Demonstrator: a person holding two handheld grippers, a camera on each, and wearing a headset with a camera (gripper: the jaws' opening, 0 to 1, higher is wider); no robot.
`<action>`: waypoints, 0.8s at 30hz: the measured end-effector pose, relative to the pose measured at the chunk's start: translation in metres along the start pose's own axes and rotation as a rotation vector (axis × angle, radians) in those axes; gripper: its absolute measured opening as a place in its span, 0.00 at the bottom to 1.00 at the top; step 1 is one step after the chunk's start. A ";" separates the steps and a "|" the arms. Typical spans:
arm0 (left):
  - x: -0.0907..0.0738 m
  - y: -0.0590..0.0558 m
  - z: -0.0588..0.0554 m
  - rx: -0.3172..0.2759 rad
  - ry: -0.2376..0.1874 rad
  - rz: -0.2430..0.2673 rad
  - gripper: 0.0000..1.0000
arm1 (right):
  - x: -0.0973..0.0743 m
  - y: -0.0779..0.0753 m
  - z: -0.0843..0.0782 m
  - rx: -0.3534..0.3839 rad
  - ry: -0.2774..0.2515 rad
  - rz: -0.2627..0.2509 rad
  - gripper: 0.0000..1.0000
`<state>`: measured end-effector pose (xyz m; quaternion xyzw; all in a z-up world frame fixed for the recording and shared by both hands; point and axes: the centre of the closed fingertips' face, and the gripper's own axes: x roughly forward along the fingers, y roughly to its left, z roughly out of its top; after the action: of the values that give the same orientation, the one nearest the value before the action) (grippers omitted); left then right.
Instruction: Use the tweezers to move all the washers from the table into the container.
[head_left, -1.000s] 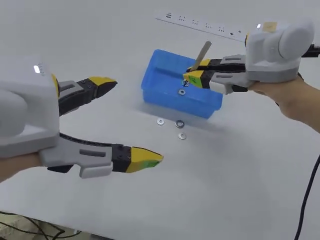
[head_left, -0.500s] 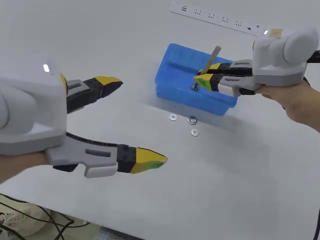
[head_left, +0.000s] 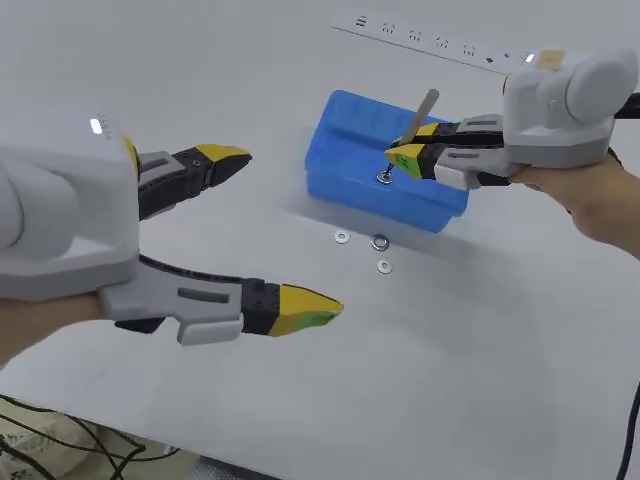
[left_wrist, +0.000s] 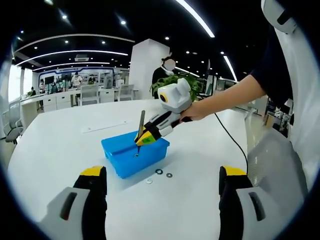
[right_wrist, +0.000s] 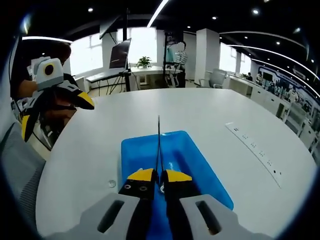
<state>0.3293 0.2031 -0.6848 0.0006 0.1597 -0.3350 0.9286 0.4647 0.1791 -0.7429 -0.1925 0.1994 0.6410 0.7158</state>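
Looking down from the head view, a white surface (head_left: 480, 350) is seen with a blue container (head_left: 345, 190) at about 1 o'clock from the middle. The right claw (head_left: 405, 158), held by a hand (head_left: 590, 200) entering from 3 o'clock, is poised over the container with its jaws pressed together on a pair of tweezers (head_left: 424, 108). The tweezers are tilted, their upper end rising toward 1 o'clock above the jaws and their tips pointing down into the container. A small metal ring (head_left: 384, 177), seemingly a washer, is seen at the tips; whether it is pinched or lying in the container cannot be told. Three washers (head_left: 379, 242) are seen on the surface just outside the container's near wall, at its 6 o'clock, close together but apart from one another. The left claw (head_left: 280, 232) is held at 9 o'clock, well apart from the container, its jaws spread wide with nothing between them. A white power strip (head_left: 430, 45) lies at 12 o'clock, beyond the container.
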 end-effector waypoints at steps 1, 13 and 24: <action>0.002 0.003 0.002 -0.003 -0.005 0.002 0.97 | -0.001 0.001 0.001 -0.002 0.000 0.001 0.08; 0.042 0.017 0.043 0.084 -0.056 -0.045 0.77 | -0.014 0.013 0.015 -0.073 0.007 0.013 0.08; 0.091 0.030 0.067 0.129 -0.044 -0.106 0.59 | -0.022 0.020 0.019 -0.118 0.011 0.022 0.08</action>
<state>0.4335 0.1621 -0.6512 0.0446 0.1172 -0.3932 0.9108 0.4431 0.1733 -0.7154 -0.2359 0.1672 0.6585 0.6948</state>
